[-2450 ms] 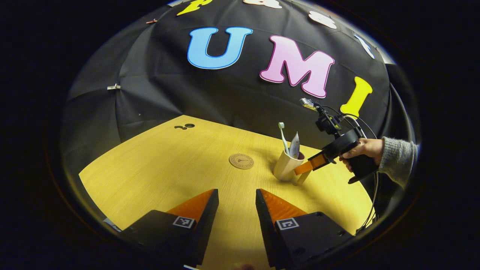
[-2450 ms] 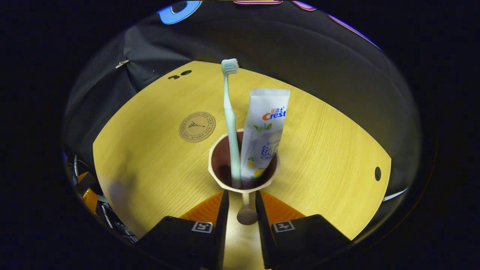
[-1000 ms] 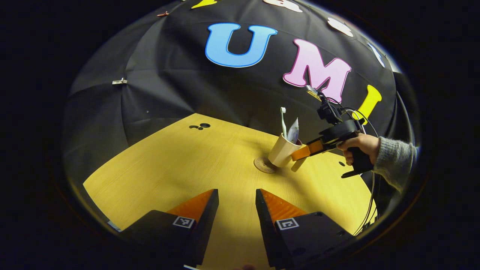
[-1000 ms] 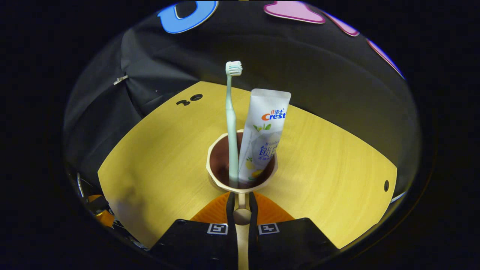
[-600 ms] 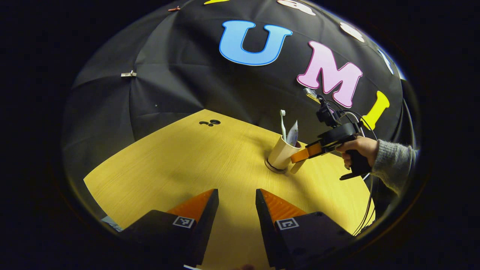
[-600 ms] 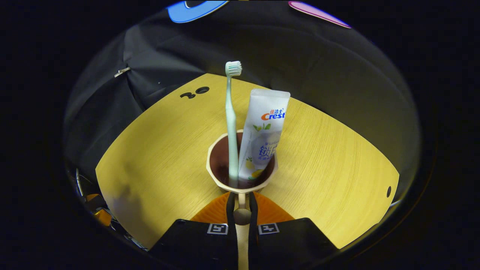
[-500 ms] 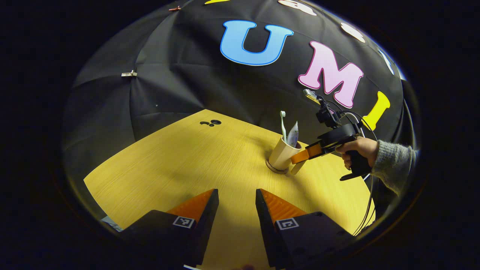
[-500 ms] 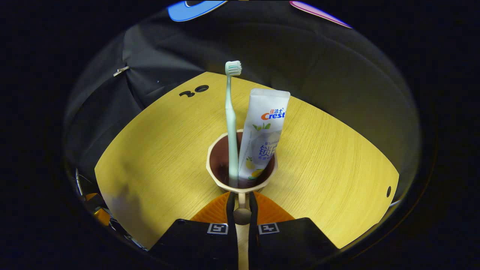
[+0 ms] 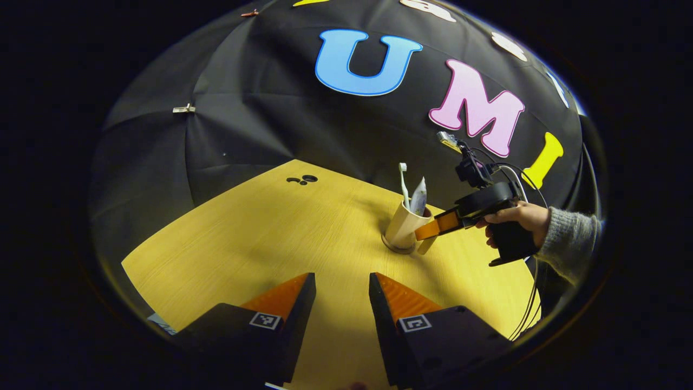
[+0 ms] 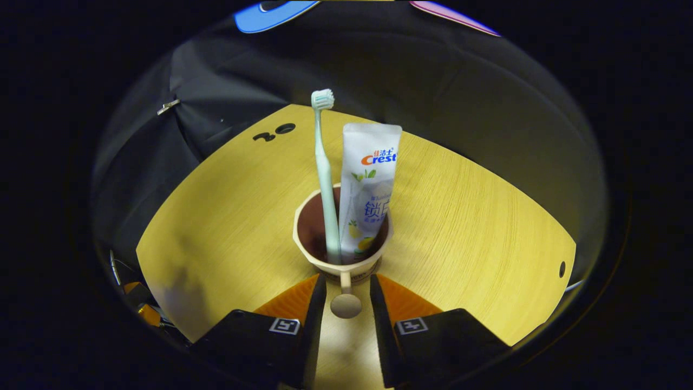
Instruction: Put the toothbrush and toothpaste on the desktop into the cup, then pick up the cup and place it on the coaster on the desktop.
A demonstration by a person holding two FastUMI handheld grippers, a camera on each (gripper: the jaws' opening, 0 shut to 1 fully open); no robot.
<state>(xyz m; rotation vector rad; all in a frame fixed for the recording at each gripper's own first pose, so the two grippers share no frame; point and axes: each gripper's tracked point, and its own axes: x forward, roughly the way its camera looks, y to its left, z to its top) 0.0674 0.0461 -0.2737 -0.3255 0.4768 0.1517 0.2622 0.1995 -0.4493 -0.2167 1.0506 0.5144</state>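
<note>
The beige cup (image 10: 343,266) stands upright on the round coaster (image 9: 397,250), with a pale green toothbrush (image 10: 323,179) and a white toothpaste tube (image 10: 367,189) upright inside it. My right gripper (image 10: 347,283) is open, its fingers apart on either side of the cup's handle (image 10: 345,305) and not pressing it. In the left gripper view the cup (image 9: 401,227) sits at mid-right with the right gripper (image 9: 427,230) at its side, held by a hand (image 9: 514,216). My left gripper (image 9: 342,279) is open over the near tabletop, holding nothing.
The yellow wooden table (image 9: 260,238) ends at the black cloth wall behind the cup. Small dark holes (image 9: 303,179) mark its far left corner, another hole (image 10: 561,269) lies near its right edge. Cables (image 9: 533,303) hang under the grey sleeve (image 9: 568,244).
The right gripper carried the cup left onto the coaster, set it down, then opened its fingers off the handle. The left gripper stayed open and nearly still.
</note>
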